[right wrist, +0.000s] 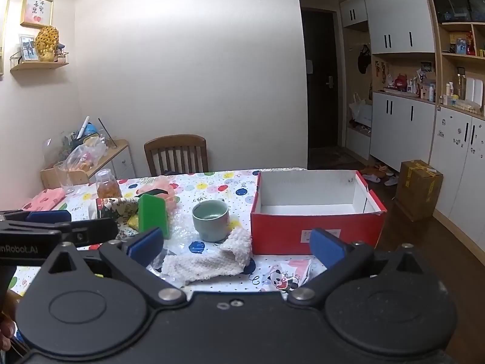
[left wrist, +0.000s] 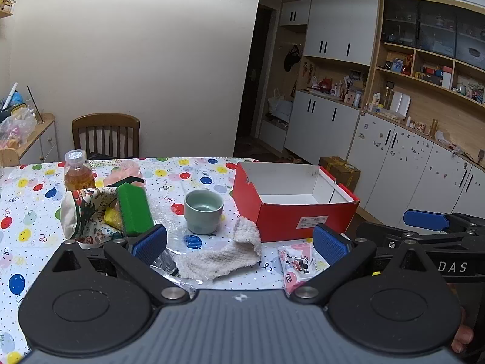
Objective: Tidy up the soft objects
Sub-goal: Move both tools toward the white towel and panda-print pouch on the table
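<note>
A fluffy white sock (left wrist: 219, 256) (right wrist: 209, 257) lies on the balloon-print tablecloth at the near edge. Behind it to the right stands a red box (left wrist: 291, 209) (right wrist: 315, 224) with a white inside and nothing in it. A printed cloth pouch (left wrist: 83, 215) (right wrist: 116, 209), a green sponge (left wrist: 135, 209) (right wrist: 153, 214) and a pink soft item (left wrist: 125, 171) (right wrist: 159, 189) sit at the left. My left gripper (left wrist: 239, 244) hovers open above the sock, nothing between its fingers. My right gripper (right wrist: 236, 245) is open too, over the sock and the box's front.
A pale green cup (left wrist: 203, 210) (right wrist: 210, 220) stands mid-table, a capped bottle of amber drink (left wrist: 77, 171) (right wrist: 107, 183) at the back left. A panda-print packet (left wrist: 295, 264) (right wrist: 286, 274) lies near the front edge. Crinkled clear plastic lies under the cup. A wooden chair (right wrist: 175, 154) faces the far side.
</note>
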Tool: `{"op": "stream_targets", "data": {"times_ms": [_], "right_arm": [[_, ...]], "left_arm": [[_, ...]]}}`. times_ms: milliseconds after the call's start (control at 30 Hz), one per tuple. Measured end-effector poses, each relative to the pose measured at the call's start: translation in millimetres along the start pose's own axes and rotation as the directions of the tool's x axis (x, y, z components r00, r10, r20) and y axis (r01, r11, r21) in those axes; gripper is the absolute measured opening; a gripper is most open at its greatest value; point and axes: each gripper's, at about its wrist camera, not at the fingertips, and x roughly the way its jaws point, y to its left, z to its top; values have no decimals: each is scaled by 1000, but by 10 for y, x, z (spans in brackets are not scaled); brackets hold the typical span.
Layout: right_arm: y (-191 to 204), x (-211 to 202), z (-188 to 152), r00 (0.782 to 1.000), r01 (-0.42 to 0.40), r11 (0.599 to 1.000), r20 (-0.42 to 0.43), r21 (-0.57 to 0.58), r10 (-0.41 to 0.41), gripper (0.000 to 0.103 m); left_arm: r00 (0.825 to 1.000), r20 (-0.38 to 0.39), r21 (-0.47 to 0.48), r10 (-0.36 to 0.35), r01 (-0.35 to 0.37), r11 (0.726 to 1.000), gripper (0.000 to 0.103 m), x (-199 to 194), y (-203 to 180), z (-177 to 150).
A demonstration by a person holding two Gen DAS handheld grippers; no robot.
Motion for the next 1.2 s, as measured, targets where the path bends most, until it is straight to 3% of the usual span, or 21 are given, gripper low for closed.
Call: {"op": "stream_targets", "data": {"times_ms": [1200], "right_arm": [[92,36,2,1000,-17,1000,-11,-3,17,103]], "left_arm": [[1000,14,-14,27,-27,1000,103,-71,66,13]]}}
